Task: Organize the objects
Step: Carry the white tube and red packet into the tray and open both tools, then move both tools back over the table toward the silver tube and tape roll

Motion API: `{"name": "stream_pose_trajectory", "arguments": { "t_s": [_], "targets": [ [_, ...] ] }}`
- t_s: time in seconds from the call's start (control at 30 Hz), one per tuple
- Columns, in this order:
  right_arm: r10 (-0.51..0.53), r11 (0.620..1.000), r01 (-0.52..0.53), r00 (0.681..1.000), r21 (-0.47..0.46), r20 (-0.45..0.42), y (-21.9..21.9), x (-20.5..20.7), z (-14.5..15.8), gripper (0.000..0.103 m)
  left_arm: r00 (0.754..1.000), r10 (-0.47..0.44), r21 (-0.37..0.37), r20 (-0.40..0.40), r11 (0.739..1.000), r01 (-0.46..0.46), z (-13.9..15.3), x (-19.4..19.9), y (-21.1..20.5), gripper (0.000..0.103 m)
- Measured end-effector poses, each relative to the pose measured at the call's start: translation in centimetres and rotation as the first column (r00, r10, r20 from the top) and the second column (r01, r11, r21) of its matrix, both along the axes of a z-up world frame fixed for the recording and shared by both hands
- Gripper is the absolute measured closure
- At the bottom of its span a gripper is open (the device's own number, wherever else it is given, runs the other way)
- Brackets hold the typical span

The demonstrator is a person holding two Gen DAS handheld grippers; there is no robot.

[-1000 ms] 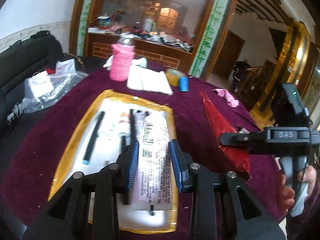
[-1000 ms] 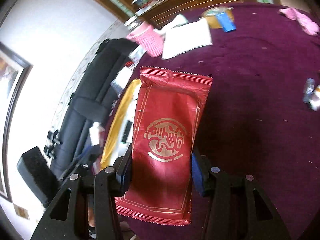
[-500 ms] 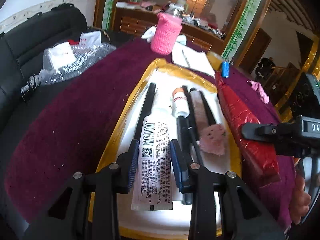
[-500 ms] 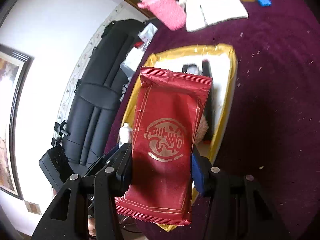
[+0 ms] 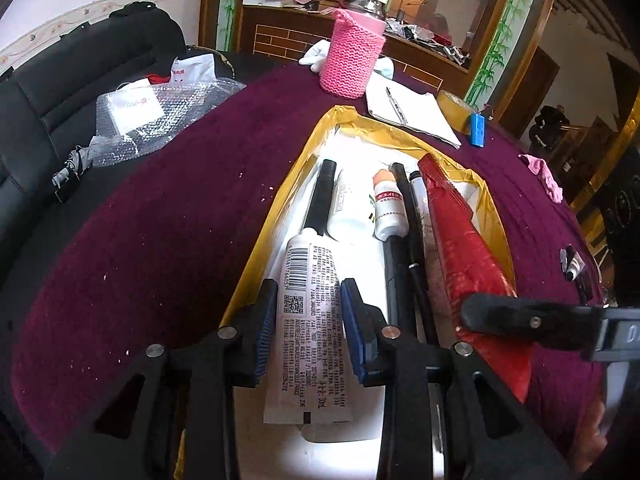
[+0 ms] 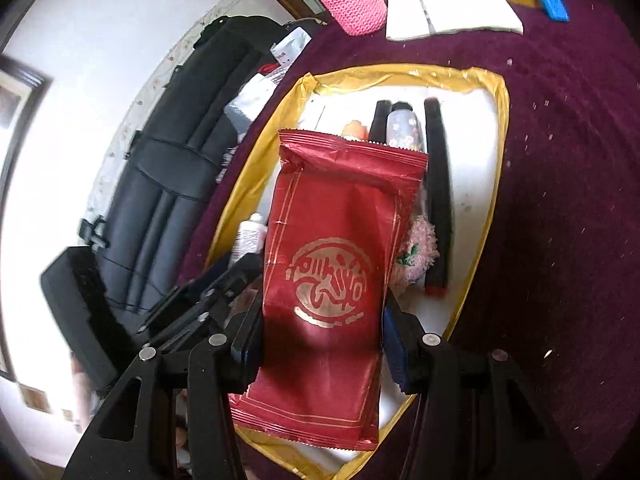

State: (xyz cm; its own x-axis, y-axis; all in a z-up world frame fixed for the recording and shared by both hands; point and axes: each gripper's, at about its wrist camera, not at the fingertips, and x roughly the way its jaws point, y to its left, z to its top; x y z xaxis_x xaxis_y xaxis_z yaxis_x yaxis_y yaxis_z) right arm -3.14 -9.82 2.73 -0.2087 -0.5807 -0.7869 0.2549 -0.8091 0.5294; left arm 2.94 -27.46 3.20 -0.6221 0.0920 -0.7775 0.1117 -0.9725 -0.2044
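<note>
My left gripper point(image 5: 308, 328) is shut on a white tube point(image 5: 310, 320) with a barcode, held over the left part of a gold-rimmed white tray point(image 5: 264, 232). My right gripper point(image 6: 322, 344) is shut on a red foil packet point(image 6: 332, 276) with a gold emblem, held over the same tray point(image 6: 496, 184). The packet point(image 5: 468, 264) also shows edge-on over the tray's right side in the left wrist view. In the tray lie a black pen point(image 5: 322, 200), two small white bottles point(image 5: 388, 212), dark pens and a pink fluffy item point(image 6: 418, 248).
The tray sits on a maroon tablecloth point(image 5: 160, 220). Behind it stand a pink knitted cup point(image 5: 352, 56), a notebook with a pen point(image 5: 408, 112), a tape roll point(image 5: 454, 102) and a blue battery point(image 5: 477, 130). Bubble wrap point(image 5: 160, 116) lies left on a black sofa.
Both grippers have moved over the tray with their loads. The red packet came from beside the tray to above its right half; the tube shifted toward the tray's left side.
</note>
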Motion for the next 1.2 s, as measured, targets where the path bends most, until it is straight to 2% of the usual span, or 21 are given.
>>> {"name": "stream_pose_trajectory", "arguments": {
  "t_s": [0.13,0.23,0.33,0.4,0.47,0.53,0.6,0.97,1.07,1.13,1.2],
  "targets": [
    [-0.003,0.994,0.011,0.997,0.112,-0.072,-0.9,-0.3,0.6,0.055,1.0,0.0,0.03,0.004,1.0,0.0,0.3,0.6,-0.2,0.073],
    [0.0,0.989,0.012,0.997,0.146,-0.083,-1.4,-0.3,0.4,0.054,1.0,0.012,0.051,-0.014,0.999,-0.011,1.0,1.2,-0.5,0.073],
    [0.012,0.99,-0.003,0.998,0.141,-0.062,-1.7,0.0,0.1,0.054,0.999,0.028,0.097,-0.046,0.995,-0.023,2.2,2.0,-1.1,0.073],
    [0.022,0.99,-0.016,0.999,0.137,-0.041,-1.9,0.3,-0.2,0.054,0.997,0.038,0.109,-0.065,0.994,-0.03,3.0,2.4,-1.3,0.069],
    [0.023,0.992,-0.02,1.0,0.127,-0.02,-2.1,0.6,-0.5,0.054,0.995,0.048,0.117,-0.084,0.992,-0.038,3.8,2.9,-1.4,0.053],
    [0.027,0.996,-0.029,0.999,0.09,0.018,-2.1,0.8,-0.8,0.054,0.993,0.053,0.116,-0.105,0.992,-0.04,4.5,3.3,-1.4,0.049],
    [0.031,0.997,-0.034,0.998,0.065,0.055,-2.1,0.9,-1.3,0.054,0.991,0.055,0.105,-0.118,0.994,-0.043,5.1,3.6,-1.2,0.049],
    [0.088,0.981,-0.084,0.996,0.173,-0.015,-3.5,3.3,-1.1,0.052,0.989,0.053,0.104,-0.137,0.994,-0.039,6.5,4.6,0.0,0.048],
    [0.084,0.985,-0.083,0.996,0.153,-0.005,-3.0,3.4,-1.0,0.051,0.99,0.055,0.1,-0.133,0.994,-0.041,6.8,4.9,0.4,0.048],
    [0.057,0.995,-0.057,0.998,0.087,0.001,-1.6,3.3,-0.3,0.051,0.99,0.052,0.097,-0.129,0.994,-0.04,7.0,5.0,0.8,0.048],
    [0.034,0.999,-0.033,0.999,0.026,-0.03,0.3,3.3,0.9,0.048,0.991,0.036,0.094,-0.126,0.995,-0.024,7.3,5.0,1.6,0.043]
  ]
}}
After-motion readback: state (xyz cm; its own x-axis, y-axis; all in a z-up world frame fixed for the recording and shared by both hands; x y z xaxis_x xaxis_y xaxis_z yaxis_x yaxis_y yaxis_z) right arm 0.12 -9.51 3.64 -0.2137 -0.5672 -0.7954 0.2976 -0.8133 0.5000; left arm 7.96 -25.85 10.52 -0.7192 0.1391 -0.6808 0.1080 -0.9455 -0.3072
